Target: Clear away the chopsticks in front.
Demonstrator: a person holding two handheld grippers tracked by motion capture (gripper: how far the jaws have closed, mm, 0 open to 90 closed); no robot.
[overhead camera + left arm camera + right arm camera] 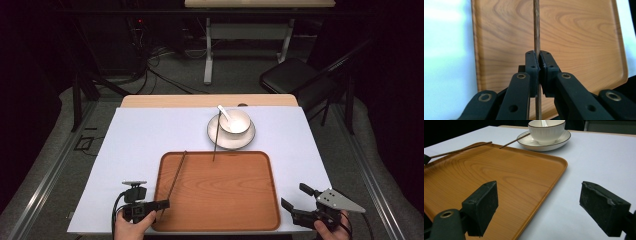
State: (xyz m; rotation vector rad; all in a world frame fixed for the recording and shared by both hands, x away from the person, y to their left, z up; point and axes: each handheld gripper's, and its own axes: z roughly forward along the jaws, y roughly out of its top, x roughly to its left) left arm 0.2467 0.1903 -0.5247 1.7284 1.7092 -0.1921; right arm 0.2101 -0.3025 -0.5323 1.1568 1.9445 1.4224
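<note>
My left gripper (163, 204) is at the tray's near left corner, shut on a thin dark wooden chopstick (176, 175). The stick runs from the jaws along the tray's left side toward its far edge. In the left gripper view the chopstick (536, 30) is pinched upright between the pads over the wooden tray (579, 37). A second chopstick (216, 145) leans from the white plate (250, 138) onto the tray's far rim. A white bowl (239, 121) with a white spoon (224, 113) stands on that plate. My right gripper (294, 196) stands open off the tray's near right corner, nothing between its jaws.
The wooden tray (215, 195) lies on a pale sheet (135, 145) covering the table. In the right gripper view the tray's corner (560, 162) is just left of bare sheet (599, 157). A dark chair (287, 75) and a desk frame stand beyond the table.
</note>
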